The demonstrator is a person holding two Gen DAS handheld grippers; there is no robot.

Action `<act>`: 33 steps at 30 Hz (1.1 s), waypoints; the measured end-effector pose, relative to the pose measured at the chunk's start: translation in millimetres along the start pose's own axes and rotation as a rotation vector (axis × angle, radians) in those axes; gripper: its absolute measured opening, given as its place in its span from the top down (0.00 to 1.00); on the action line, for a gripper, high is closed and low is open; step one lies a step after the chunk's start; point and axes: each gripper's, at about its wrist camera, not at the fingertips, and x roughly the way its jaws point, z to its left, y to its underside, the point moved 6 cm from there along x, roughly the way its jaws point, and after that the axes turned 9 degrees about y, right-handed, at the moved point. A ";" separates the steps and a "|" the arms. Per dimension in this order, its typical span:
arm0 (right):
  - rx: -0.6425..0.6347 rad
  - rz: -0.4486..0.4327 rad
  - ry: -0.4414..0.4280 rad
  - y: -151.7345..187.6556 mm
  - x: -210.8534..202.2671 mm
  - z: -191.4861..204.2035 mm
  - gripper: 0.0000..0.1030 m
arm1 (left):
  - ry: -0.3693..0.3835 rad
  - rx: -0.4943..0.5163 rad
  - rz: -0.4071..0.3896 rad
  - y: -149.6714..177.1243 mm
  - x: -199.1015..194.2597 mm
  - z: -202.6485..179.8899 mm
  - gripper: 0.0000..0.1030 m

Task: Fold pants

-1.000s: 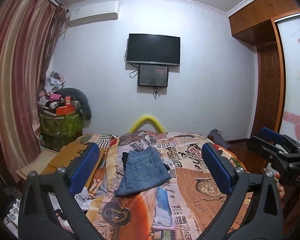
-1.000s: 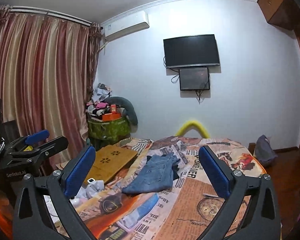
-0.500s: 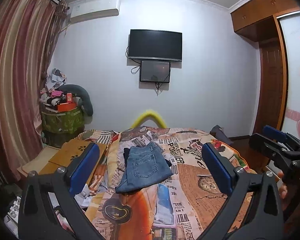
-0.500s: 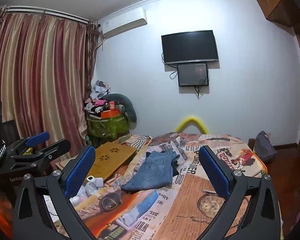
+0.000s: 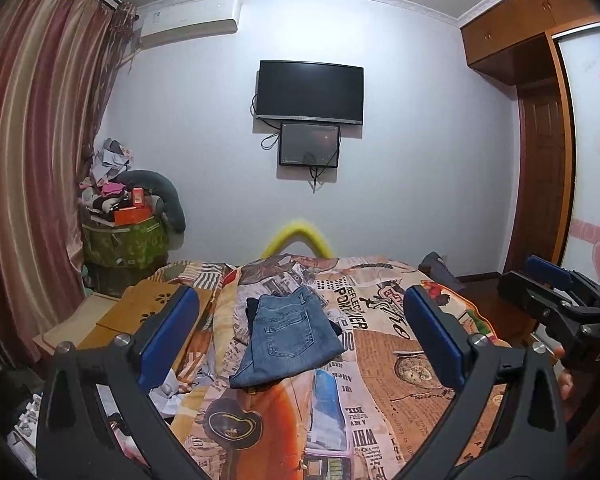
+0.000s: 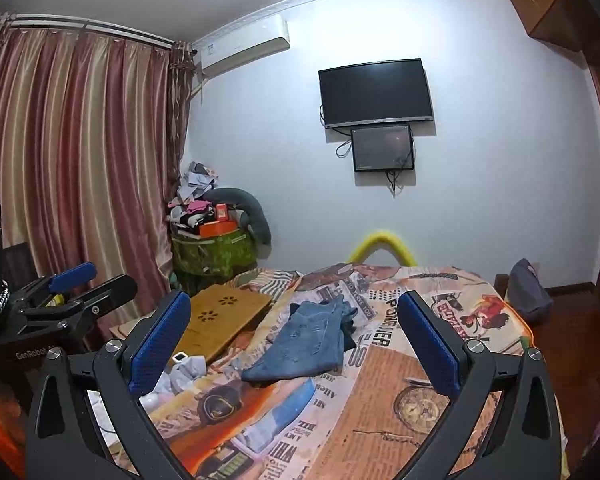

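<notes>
Looking through your left wrist view, the left gripper hangs empty, jaws wide apart, now tilted slightly higher than a second ago, while the jeans lie folded mid-bed on the printed bedspread — untouched. Your right wrist view matches: right gripper spread, nothing held, jeans unmoved — folding looks complete.

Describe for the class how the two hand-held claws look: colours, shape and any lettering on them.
Both are alike. The left claw and the right claw each have a black frame that forks into two arms, with triangular cut-outs and silver screws. Each arm ends in a long, flat blue pad with a dotted texture. White lettering marks the bodies: one reads "GenRobot", the other shows "DAS".
</notes>
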 end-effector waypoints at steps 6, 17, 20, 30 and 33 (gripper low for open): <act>0.012 0.005 0.000 0.1 -1.8 -0.2 0.00 | 0.002 0.008 0.002 0.2 0.0 -1.4 0.00; 0.013 0.012 0.010 2.9 -1.3 2.0 0.00 | 0.016 0.007 0.005 -0.9 1.5 -2.6 0.00; 0.014 0.013 0.011 3.3 -1.1 1.8 0.00 | 0.029 0.003 0.011 0.3 1.3 -2.1 0.00; 0.014 0.017 0.018 2.5 -0.1 3.3 0.00 | 0.032 0.004 0.030 1.4 5.4 -2.1 0.00; 0.011 0.014 0.024 2.2 0.8 3.5 0.00 | 0.050 0.001 0.037 1.5 6.3 -2.7 0.00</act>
